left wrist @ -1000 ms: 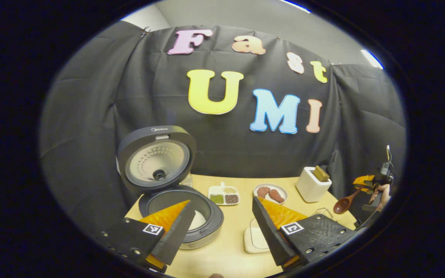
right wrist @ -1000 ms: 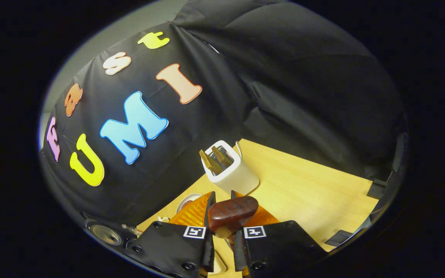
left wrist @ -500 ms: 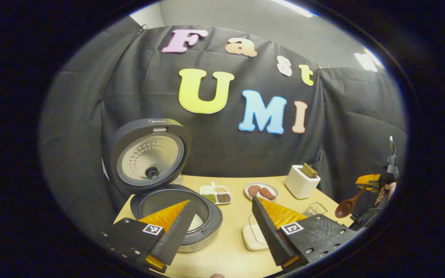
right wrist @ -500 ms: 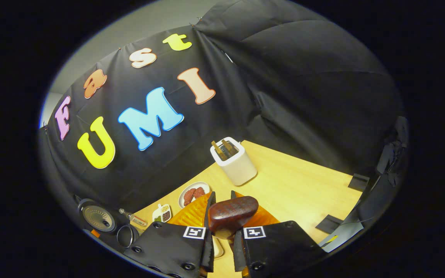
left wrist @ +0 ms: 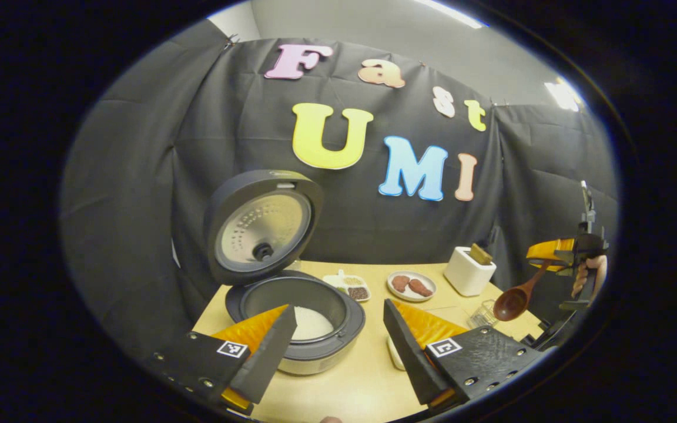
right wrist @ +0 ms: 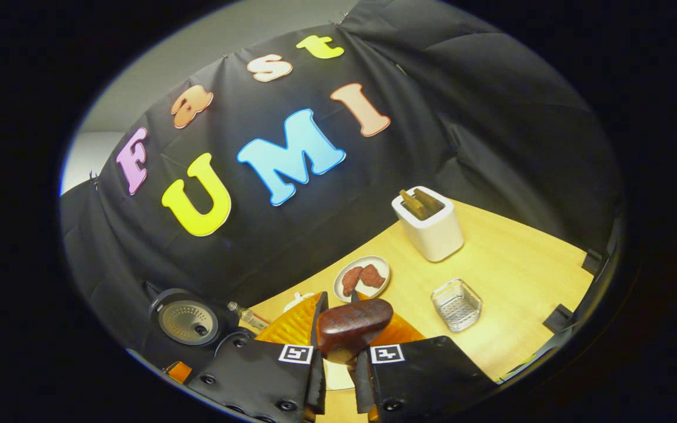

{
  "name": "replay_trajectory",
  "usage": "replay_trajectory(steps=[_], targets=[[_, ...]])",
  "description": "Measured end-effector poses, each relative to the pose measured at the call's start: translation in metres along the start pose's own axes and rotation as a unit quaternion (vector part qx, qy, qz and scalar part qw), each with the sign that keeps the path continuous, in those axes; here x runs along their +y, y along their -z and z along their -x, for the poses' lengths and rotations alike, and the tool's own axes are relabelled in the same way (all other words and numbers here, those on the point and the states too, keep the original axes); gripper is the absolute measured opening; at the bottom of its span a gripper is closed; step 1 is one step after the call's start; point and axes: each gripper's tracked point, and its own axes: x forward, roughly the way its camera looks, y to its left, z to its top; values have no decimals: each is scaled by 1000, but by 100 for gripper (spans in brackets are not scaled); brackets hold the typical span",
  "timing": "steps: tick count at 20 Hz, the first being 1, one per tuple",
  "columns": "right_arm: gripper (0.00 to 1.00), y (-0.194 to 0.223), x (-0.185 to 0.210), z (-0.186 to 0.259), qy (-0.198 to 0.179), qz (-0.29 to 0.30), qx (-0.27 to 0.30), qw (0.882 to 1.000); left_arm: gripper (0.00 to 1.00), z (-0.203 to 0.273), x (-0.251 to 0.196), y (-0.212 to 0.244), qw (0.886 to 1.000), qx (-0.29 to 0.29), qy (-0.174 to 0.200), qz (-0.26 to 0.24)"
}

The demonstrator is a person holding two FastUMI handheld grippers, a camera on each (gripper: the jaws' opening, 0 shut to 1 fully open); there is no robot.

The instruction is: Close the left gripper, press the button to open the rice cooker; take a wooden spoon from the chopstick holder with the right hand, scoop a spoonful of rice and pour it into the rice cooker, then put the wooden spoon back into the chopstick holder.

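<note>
The rice cooker (left wrist: 300, 329) stands open at the table's left, its lid (left wrist: 262, 229) upright and white rice (left wrist: 310, 322) in the pot. My left gripper (left wrist: 338, 305) is open above the table beside the cooker, holding nothing. At the far right, held by a hand, my right gripper (left wrist: 567, 254) carries the wooden spoon (left wrist: 515, 299) in the air, bowl hanging down. In the right gripper view, my right gripper (right wrist: 338, 299) is shut on the spoon's handle (right wrist: 353, 324). The white chopstick holder (right wrist: 429, 226) with wooden utensils stands ahead, apart from the spoon.
A plate of meat pieces (left wrist: 411, 285) and a divided grain dish (left wrist: 347, 285) sit mid-table. A small clear basket (right wrist: 457, 304) lies near the holder (left wrist: 469, 271). A white square dish (left wrist: 394, 352) lies under my left gripper's right finger. A small bottle (right wrist: 247, 314) stands by the cooker lid (right wrist: 188, 322).
My right gripper has drawn back from the chopstick holder with the spoon and swung left, bringing the plate, basket and cooker into its view. My left gripper stayed open and shifted slightly.
</note>
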Motion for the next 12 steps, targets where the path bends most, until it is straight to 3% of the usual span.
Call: replay_trajectory(steps=[5,8,9,10,11,12], targets=[[22,34,22,-53,-7,69,37,997,94,11,30,15,999,11,-29,16],[22,58,16,-86,7,122,55,991,94,15,45,30,998,25,-48,23],[17,68,8,-96,13,137,61,989,95,15,49,34,998,30,-52,27],[22,77,4,-104,18,150,64,986,95,16,52,37,997,35,-55,30],[17,86,1,-111,22,163,71,984,95,16,55,38,997,37,-59,30],[22,98,-5,-117,26,173,82,981,95,16,57,37,997,36,-62,29]])
